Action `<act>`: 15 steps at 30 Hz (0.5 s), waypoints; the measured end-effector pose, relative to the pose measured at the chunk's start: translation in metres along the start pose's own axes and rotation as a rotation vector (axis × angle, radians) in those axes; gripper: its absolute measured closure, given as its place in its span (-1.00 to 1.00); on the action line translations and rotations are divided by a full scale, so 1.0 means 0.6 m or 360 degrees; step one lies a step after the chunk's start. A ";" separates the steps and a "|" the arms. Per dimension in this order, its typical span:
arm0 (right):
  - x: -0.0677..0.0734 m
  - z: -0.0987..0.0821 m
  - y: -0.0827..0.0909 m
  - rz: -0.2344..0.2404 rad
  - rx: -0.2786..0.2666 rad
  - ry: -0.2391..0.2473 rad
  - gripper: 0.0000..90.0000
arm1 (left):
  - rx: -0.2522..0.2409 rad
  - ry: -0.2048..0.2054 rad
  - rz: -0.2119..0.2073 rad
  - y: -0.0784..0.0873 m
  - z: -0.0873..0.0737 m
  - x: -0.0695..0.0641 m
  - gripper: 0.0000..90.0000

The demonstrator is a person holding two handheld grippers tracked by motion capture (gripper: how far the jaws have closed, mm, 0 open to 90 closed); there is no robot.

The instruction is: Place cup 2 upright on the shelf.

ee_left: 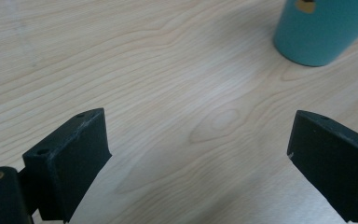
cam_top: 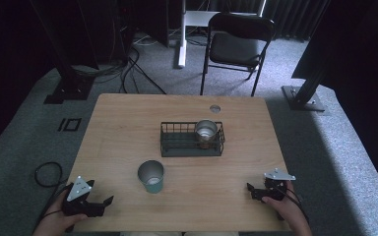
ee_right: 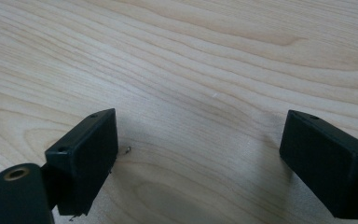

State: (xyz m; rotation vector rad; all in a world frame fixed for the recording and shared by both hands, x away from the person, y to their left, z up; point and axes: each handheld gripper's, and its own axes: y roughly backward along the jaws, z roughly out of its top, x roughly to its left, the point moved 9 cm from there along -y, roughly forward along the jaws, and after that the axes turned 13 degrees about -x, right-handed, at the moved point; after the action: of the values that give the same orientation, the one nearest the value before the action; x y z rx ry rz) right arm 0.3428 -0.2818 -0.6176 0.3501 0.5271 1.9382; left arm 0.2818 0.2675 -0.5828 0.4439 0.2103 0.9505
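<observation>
Noting the teal cup (cam_top: 151,176) upright on the counter (cam_top: 118,132), near and centre, just right of our released left gripper (cam_top: 104,205), right gripper (cam_top: 254,191) likewise spread and empty, we judge it light, stiff, slick-walled, best pinched across the rim.

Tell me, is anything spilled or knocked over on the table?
Nothing stands out. The teal cup stands upright on the table, and the metal cup sits upright in the wire basket. No spill shows. Both grippers are open and empty.
</observation>
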 end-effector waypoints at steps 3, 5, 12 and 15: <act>0.000 0.000 0.000 0.0000 0.0000 0.0000 -0.75 | -0.0013 0.0000 -0.0041 -0.003 0.004 -0.009 -0.87; 0.000 0.000 0.000 0.0000 0.0000 0.0000 -0.75 | -0.0007 -0.0021 -0.0055 -0.005 0.005 -0.014 -0.87; 0.000 0.000 0.000 0.0000 0.0000 0.0001 -0.75 | -0.0035 -0.0080 -0.0142 -0.012 0.018 -0.034 -0.87; 0.000 0.000 0.000 0.0000 0.0000 0.0001 -0.75 | -0.0087 -0.0067 -0.0181 -0.015 0.028 -0.042 -0.87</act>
State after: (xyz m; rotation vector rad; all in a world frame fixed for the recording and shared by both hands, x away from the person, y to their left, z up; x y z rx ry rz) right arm 0.3427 -0.2818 -0.6176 0.3496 0.5272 1.9382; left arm 0.2802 0.2377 -0.5725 0.3972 0.1696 0.8327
